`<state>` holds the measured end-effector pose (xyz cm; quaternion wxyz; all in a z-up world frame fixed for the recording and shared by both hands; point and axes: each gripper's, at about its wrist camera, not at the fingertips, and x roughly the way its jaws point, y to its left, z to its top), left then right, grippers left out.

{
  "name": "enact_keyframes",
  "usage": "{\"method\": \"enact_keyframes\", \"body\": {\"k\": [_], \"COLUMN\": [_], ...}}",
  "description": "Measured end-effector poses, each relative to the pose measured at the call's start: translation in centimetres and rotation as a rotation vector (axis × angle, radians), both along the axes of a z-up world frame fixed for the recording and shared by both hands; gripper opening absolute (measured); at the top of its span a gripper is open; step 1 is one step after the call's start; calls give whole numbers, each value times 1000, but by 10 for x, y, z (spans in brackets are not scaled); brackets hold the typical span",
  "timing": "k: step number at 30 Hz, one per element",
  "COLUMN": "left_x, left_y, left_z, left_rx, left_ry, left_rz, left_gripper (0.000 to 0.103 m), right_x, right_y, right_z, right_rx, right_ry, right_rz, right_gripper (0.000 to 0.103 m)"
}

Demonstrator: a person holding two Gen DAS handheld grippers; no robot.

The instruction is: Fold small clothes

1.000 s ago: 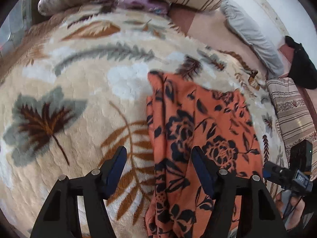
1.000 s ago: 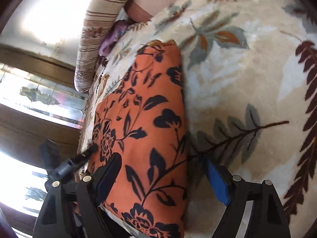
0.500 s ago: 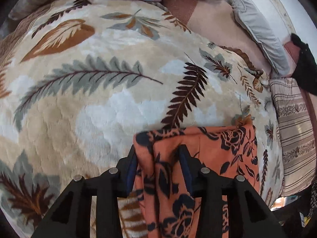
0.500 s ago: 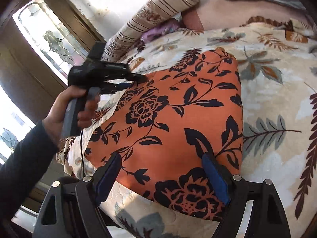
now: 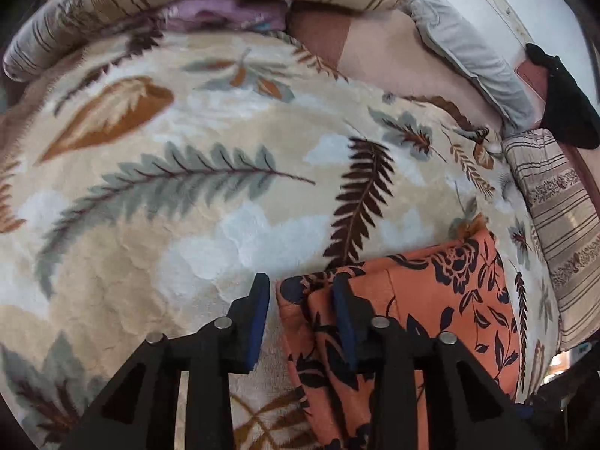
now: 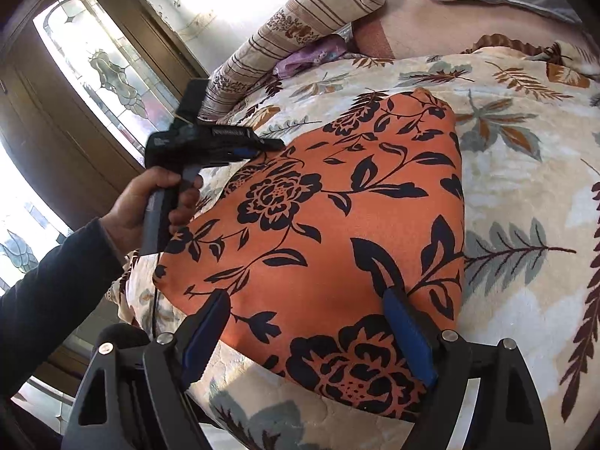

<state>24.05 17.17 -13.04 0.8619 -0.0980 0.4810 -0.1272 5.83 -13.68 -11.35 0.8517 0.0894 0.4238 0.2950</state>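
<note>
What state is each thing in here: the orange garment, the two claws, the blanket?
orange floral garment, folded, lying flat on the blanket.
left claw, partly open, jaws just been closing, garment's corner between them, a gap beside one pad.
right claw, wide open over the garment's near edge, gripping nothing.
leaf-print blanket, spread out under the garment.

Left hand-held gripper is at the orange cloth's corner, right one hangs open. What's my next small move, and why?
Probably finish closing the left hand-held gripper on the orange floral cloth. Its jaws have just been narrowing around that bunched corner, yet a gap remains beside one pad.
</note>
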Motion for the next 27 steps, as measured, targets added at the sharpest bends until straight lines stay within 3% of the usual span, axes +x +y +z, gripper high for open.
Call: {"method": "enact_keyframes", "body": {"k": [4,6,9,13,14,16,17,18,23,27], "left_x": [-34,-66,-118,-170,-174,-172,-172,-176,-192,-184], "left_y": [-5,-11,-26,-45,-48,-51,-50,-45,-52,-60], "left_z": [37,55,68,52,37,-6,-16,-15,24,23], "left_rx": [28,31,46,34,56,241,260,232,256,236], "left_ry": [-68,-105,-144,-132,-89,11,24,8,-101,-100], "left_rz": [-20,-31,-59,-73,-64,2,4,24,44,30], "left_gripper": [38,48,52,53,53,54,57,57,57,57], "right_x": [0,0,-6,-17,-17,-13,-14,-15,-15,15], "right_y": [-2,-7,-22,-41,-43,-47,-54,-58,-76,-90], "right_z": [1,4,13,10,1,-25,-33,-32,6,13], "right_rx": [24,54,137,289,324,367,429,464,438,430], "right_ry": [14,42,75,159,206,324,364,378,268,256], "right_rz": [-4,-12,-55,-54,-40,-55,-79,-88,-119,-190], "right_gripper": [87,87,87,87,87,87,87,87,87,87]}}
